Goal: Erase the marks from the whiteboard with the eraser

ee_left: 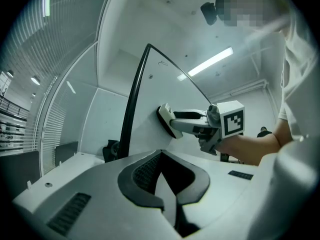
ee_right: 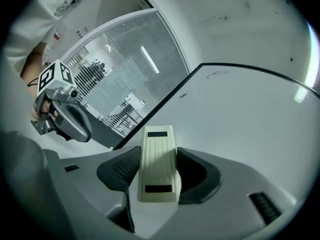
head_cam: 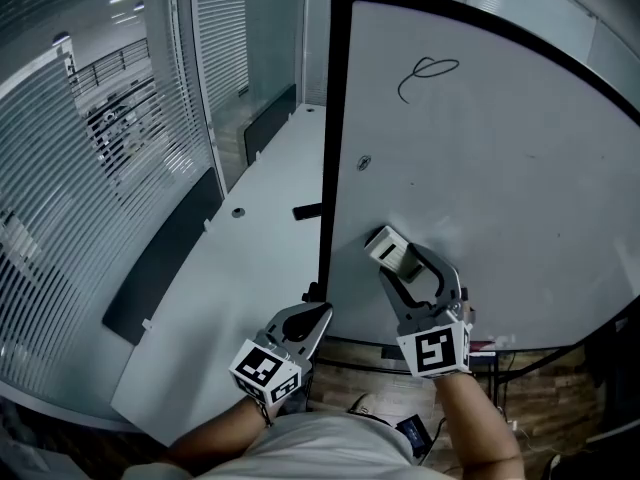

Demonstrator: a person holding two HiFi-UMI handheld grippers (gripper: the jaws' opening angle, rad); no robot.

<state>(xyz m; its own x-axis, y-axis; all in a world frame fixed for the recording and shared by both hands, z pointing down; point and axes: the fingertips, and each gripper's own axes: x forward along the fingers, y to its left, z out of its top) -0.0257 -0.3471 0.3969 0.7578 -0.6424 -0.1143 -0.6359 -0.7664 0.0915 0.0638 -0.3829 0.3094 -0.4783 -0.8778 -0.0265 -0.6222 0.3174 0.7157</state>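
The whiteboard (head_cam: 500,188) stands upright in a black frame, with a looped black scribble (head_cam: 428,73) near its top and a small mark (head_cam: 363,163) lower left. My right gripper (head_cam: 398,263) is shut on a cream eraser (head_cam: 388,248), which it holds against the board's lower left area. In the right gripper view the eraser (ee_right: 159,164) sits between the dark pads (ee_right: 117,173), and the scribble (ee_right: 217,74) shows far up the board (ee_right: 240,119). My left gripper (head_cam: 320,316) hangs shut and empty beside the frame's bottom corner. From the left gripper (ee_left: 160,156) the eraser (ee_left: 165,120) appears face-on to the board (ee_left: 160,86).
A long white table (head_cam: 250,268) runs to the left of the board, with a small black object (head_cam: 307,211) on it next to the frame. Glass walls with blinds (head_cam: 90,168) lie beyond. A wooden floor (head_cam: 540,403) shows under the board.
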